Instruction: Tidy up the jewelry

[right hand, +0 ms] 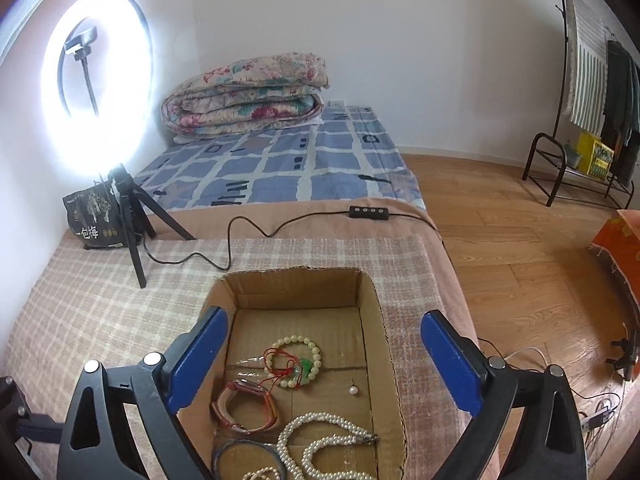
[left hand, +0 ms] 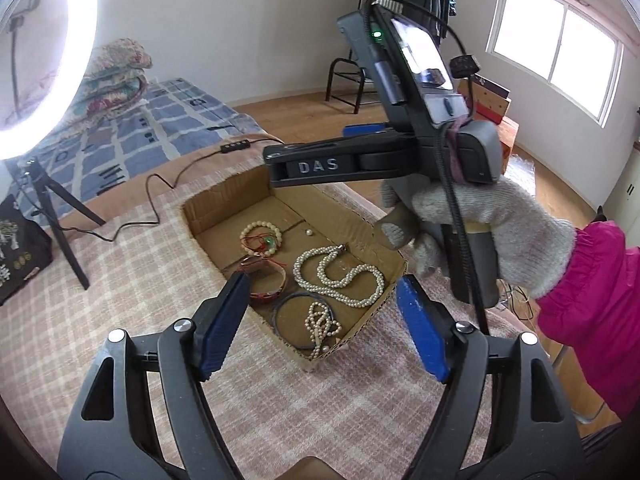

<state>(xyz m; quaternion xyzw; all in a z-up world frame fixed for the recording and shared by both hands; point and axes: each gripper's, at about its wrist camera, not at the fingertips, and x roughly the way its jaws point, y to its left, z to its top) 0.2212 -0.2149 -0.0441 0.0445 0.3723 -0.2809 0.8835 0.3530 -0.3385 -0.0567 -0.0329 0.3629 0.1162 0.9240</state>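
**Both grippers held open over a cardboard box of jewelry**

Blue-padded fingers of the left gripper [left hand: 320, 324] are seen closest, spread wide with nothing between them, poised above the near end of an open cardboard box [left hand: 390, 236]. No earlier picture is given, so only the open stance is told.

Everything below is placed relative to the box, which rests on a checked blanket [left hand: 120, 280]. Inside it, a long pearl necklace [left hand: 340, 274] is coiled near the middle. A cream bead bracelet [left hand: 262, 236] with red cord and a green charm lies toward the far end. A reddish watch band [left hand: 266, 280] is set beside the left wall. A dark thin bangle [left hand: 304, 320] sits at the near end, with a smaller pearl strand [left hand: 320, 328] draped over it, possibly spilling over the box's edge. A single pearl stud [left hand: 308, 232] lies apart near the right wall.

Above the box's right side, the right gripper [right hand: 324, 356] is held by a gloved hand [left hand: 492, 232]; its jaws are likewise wide and empty. Beyond the box, a lit ring light [right hand: 100, 100] is stood on a tripod.
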